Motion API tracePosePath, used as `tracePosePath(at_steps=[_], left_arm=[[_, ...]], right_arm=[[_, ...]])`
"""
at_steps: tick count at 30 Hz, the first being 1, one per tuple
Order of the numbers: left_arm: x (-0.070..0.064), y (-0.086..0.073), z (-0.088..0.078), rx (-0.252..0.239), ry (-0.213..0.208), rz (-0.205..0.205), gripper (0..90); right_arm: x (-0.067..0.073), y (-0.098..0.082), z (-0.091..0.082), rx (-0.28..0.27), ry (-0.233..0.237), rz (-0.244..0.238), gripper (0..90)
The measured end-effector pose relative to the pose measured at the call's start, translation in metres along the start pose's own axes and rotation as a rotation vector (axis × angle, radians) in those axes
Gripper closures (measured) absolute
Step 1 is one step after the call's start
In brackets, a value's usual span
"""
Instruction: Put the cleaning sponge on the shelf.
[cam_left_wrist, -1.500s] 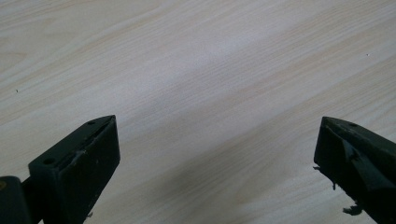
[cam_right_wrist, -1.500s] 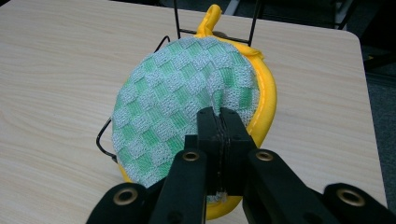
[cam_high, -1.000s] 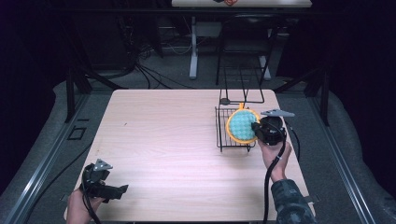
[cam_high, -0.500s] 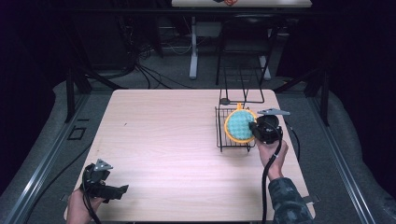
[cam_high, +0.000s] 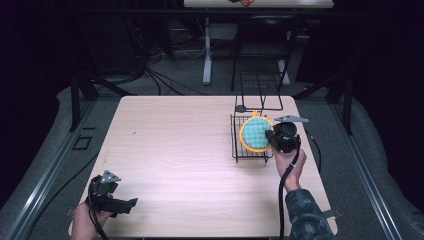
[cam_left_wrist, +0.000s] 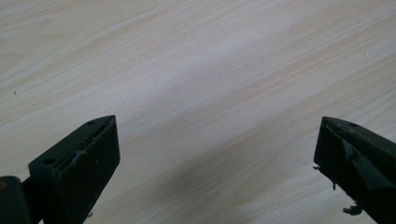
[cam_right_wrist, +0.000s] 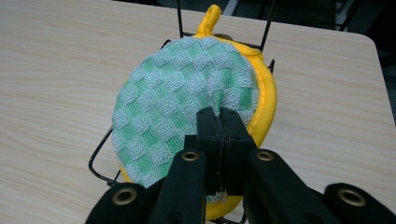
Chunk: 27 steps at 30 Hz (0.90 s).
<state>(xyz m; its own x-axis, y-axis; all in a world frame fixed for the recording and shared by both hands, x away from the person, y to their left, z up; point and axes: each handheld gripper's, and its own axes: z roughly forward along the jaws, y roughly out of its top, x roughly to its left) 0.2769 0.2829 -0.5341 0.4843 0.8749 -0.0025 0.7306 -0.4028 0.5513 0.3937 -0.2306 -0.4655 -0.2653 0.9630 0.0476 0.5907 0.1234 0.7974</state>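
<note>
A round pot holder (cam_high: 255, 134) (cam_right_wrist: 177, 93), green-checked with a yellow rim and loop, stands tilted on edge in a black wire rack (cam_high: 236, 150) (cam_right_wrist: 99, 161) on the right side of the wooden table (cam_high: 180, 145). My right gripper (cam_high: 269, 138) (cam_right_wrist: 219, 119) is shut on the pot holder's near edge, its jaws pinching the fabric. My left gripper (cam_high: 131, 204) (cam_left_wrist: 217, 154) hovers low over the table's near-left corner. Its jaws are wide apart with bare wood between them.
The rack's tall wire back (cam_high: 260, 85) rises at the table's far edge. The right gripper's cable (cam_high: 281, 190) trails back along the forearm. Dark floor, cables and another table's legs (cam_high: 206, 55) lie beyond the far edge.
The right gripper and the pot holder have shifted slightly to the left over the rack. The left gripper has stayed where it was.
</note>
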Motion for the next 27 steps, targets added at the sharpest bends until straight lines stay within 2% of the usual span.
tracePosePath(at_steps=[27], left_arm=[[0.0, 0.0, 0.0, 0.001, 0.0, -0.001, 0.3]], right_arm=[[0.006, -0.001, 0.016, 0.026, -0.001, 0.005, 88.6]])
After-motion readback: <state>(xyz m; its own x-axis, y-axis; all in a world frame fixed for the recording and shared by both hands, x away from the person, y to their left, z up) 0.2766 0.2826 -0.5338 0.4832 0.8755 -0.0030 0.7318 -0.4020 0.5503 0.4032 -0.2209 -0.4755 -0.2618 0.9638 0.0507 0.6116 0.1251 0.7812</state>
